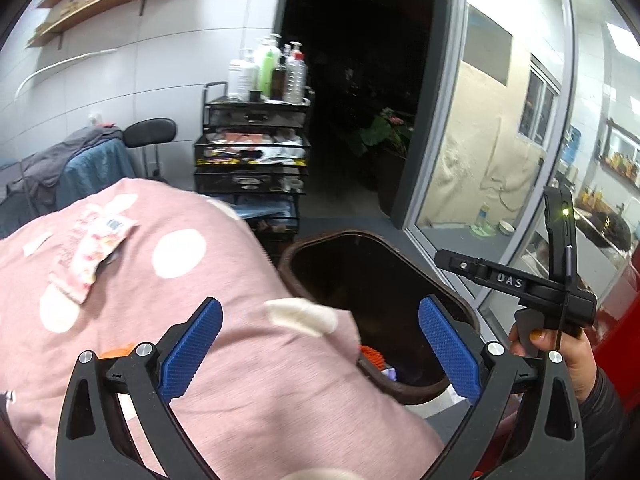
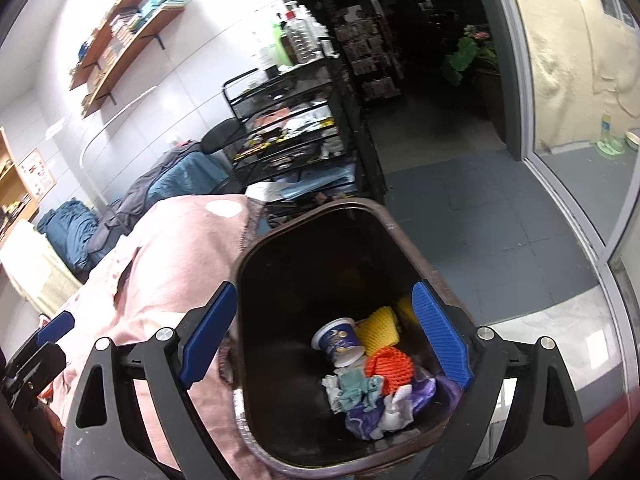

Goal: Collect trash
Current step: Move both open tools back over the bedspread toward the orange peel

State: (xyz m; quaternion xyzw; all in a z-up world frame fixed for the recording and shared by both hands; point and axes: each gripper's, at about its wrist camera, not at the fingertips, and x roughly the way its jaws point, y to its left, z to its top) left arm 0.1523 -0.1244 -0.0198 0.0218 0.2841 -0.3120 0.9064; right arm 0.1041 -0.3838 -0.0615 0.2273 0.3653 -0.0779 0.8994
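Both the left gripper (image 1: 320, 344) and right gripper (image 2: 326, 338) gape empty over the bin (image 2: 280, 236); the light, crushable wrapper (image 1: 90, 250) at ten o'clock on the pink blanket (image 1: 224, 264) likely wants an edge pinch.

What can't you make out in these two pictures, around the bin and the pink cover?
- Bin contents, left wrist view: the inside is dark, and the pink cover hides the near rim.
- Printed wrapper on the cover, left wrist view: lettering too small to read.
- Room past the doorway, right wrist view: too dark.
- Bin's near rim, right wrist view: cut off by the bottom edge.
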